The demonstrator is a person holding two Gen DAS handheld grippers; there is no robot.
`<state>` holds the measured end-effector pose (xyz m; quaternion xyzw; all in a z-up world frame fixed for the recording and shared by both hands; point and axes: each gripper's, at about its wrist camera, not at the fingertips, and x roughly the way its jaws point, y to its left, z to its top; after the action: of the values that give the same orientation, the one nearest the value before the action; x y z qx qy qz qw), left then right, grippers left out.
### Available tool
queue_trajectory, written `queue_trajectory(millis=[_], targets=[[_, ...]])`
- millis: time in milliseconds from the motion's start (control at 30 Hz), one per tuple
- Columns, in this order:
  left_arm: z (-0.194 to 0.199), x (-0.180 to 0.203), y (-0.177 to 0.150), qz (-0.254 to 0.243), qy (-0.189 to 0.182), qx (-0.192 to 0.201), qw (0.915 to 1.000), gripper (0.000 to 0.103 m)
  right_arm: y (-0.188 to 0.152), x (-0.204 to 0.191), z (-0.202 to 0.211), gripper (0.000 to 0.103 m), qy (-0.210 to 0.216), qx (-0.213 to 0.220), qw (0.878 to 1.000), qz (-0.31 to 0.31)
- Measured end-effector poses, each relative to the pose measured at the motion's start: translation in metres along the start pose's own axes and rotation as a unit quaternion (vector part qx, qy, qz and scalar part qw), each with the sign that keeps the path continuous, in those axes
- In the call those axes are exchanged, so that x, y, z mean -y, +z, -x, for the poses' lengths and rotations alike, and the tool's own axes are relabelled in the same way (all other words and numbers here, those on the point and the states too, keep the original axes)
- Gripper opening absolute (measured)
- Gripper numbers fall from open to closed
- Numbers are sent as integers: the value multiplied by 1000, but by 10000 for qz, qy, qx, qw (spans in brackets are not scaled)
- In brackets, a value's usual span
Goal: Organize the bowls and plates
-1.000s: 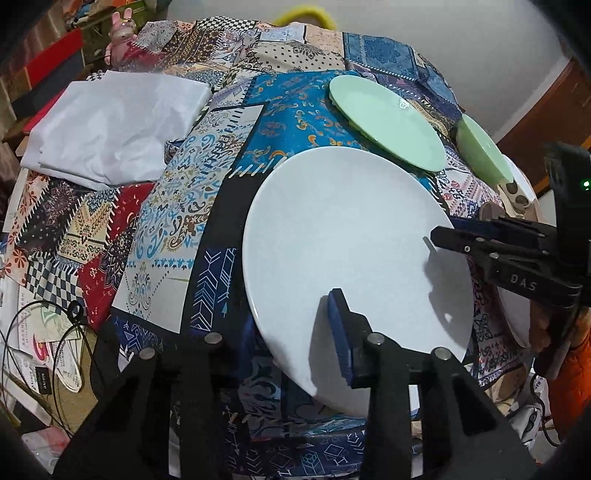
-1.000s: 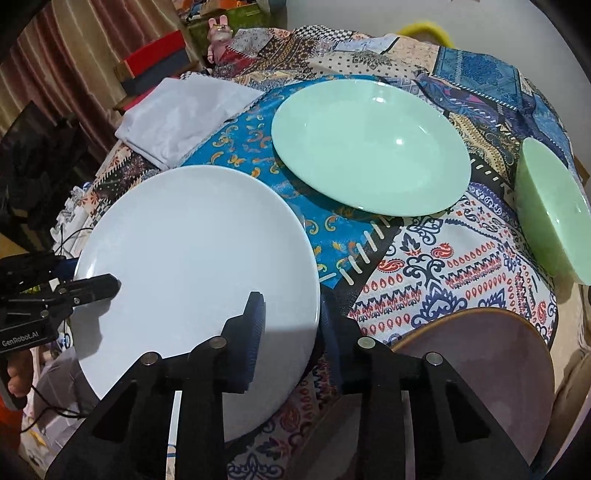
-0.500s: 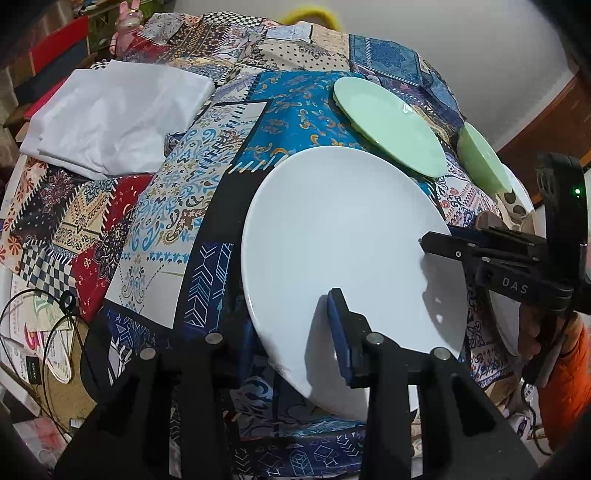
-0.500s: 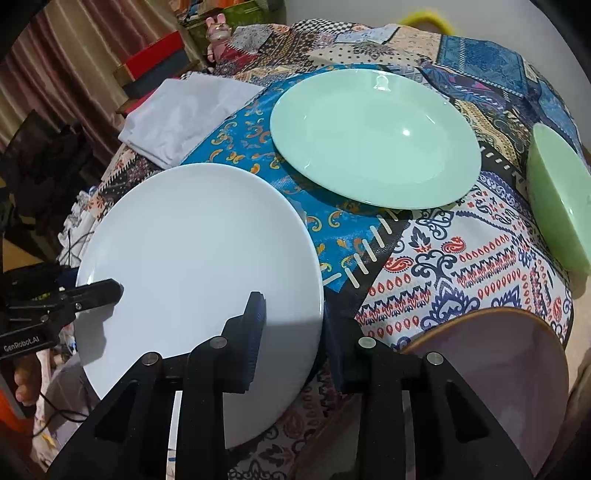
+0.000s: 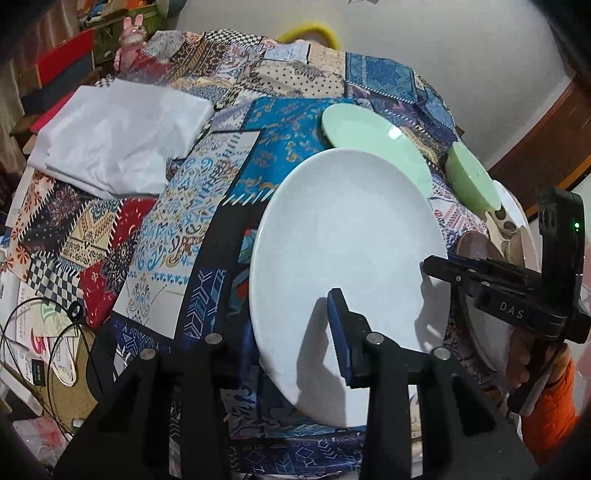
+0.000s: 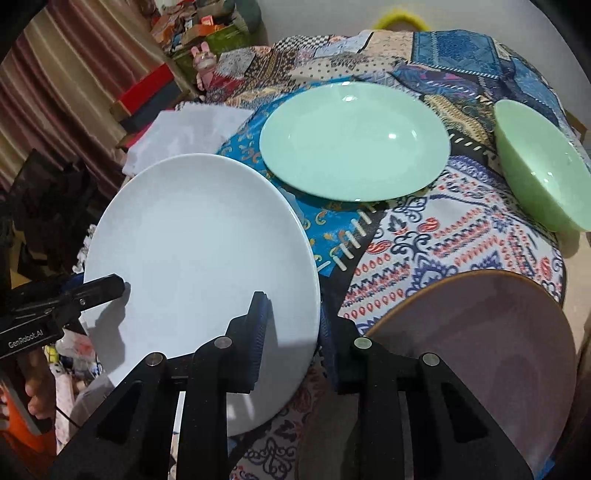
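A large white plate [image 5: 347, 236] is held above the patchwork tablecloth by both grippers. My left gripper [image 5: 295, 332] is shut on its near rim in the left wrist view. My right gripper [image 6: 291, 325] is shut on the opposite rim of the white plate [image 6: 195, 243]. A mint green plate [image 6: 354, 140] lies flat just beyond it and also shows in the left wrist view [image 5: 373, 136]. A green bowl [image 6: 543, 166] sits at the right. A mauve plate [image 6: 480, 343] with a brown rim lies near my right gripper.
A folded white cloth [image 5: 118, 136] lies at the table's left. Cables and papers [image 5: 44, 339] sit off the left edge. A pink rabbit toy [image 5: 131, 31] stands at the far left corner. A patterned white plate [image 5: 513, 229] lies beside the green bowl [image 5: 469, 177].
Both grippers have carried the white plate upward and toward the mint green plate. Its far rim now overlaps that plate's near edge in the left wrist view.
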<state>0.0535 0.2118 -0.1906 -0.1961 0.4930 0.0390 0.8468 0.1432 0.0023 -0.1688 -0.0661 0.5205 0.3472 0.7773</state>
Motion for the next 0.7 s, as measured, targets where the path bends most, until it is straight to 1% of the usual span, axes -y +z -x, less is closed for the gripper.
queue_trajectory(millis=[433, 700], targets=[[16, 36, 12, -237, -86, 211, 9995, 36, -5, 15, 48, 25, -90, 613, 9980, -130], [20, 70, 12, -481, -191, 287, 9982, 36, -16, 36, 73, 25, -212, 843, 9958, -274]])
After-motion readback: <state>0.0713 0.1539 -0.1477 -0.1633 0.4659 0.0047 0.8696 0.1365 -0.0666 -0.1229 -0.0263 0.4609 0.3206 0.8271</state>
